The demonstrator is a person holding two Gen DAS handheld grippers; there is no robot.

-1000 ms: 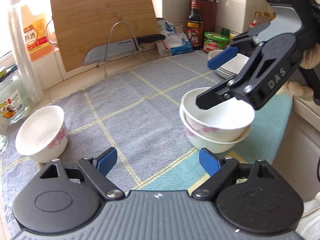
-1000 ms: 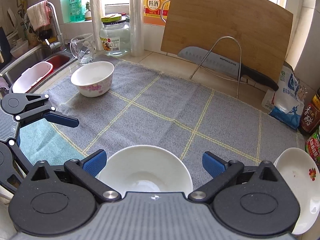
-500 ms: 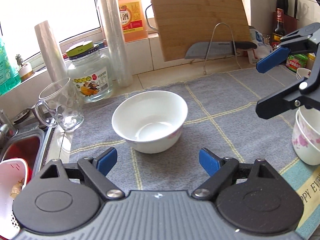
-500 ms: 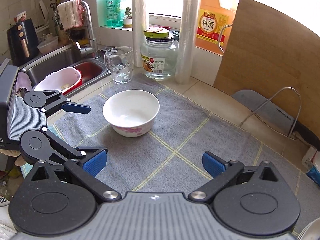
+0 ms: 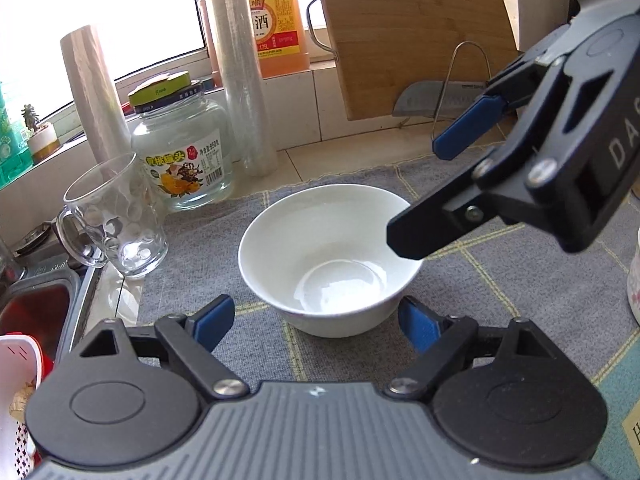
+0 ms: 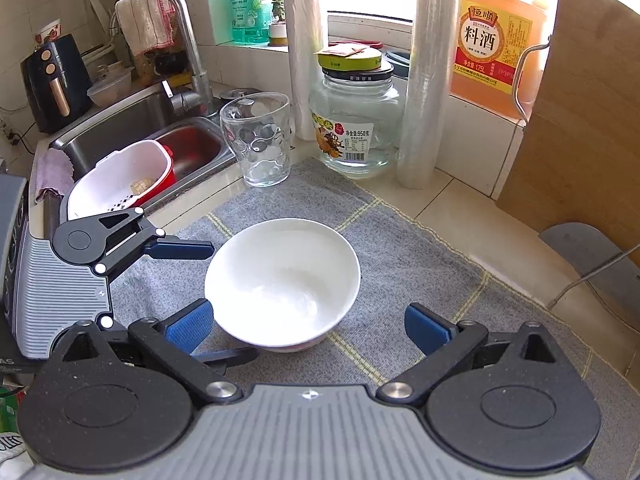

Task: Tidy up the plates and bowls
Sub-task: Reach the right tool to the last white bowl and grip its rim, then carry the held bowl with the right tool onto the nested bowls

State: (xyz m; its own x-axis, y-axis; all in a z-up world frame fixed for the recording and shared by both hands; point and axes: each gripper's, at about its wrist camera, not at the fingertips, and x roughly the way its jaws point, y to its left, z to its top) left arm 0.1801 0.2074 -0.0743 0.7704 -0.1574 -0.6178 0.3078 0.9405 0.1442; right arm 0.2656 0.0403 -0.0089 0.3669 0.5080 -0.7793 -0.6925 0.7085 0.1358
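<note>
A white bowl (image 5: 330, 256) with a pink flower pattern stands upright on the grey mat (image 5: 500, 280); it also shows in the right wrist view (image 6: 282, 280). My left gripper (image 5: 316, 320) is open, its blue pads level with the bowl's near side. My right gripper (image 6: 310, 326) is open and empty, close above the bowl's near rim; in the left wrist view it (image 5: 436, 188) hangs over the bowl's right rim. The edge of the stacked bowls (image 5: 634, 280) shows at the far right.
A glass mug (image 5: 116, 216), a labelled jar (image 5: 182, 148), two film rolls and an orange bottle (image 5: 276, 20) stand behind the bowl. The sink (image 6: 132, 140) with a white colander (image 6: 120, 176) lies to the left. A cutting board (image 5: 416, 28) and cleaver lean at the back right.
Both grippers have swung left from the stacked bowls and closed in on the single bowl, which now sits large between their open fingers.
</note>
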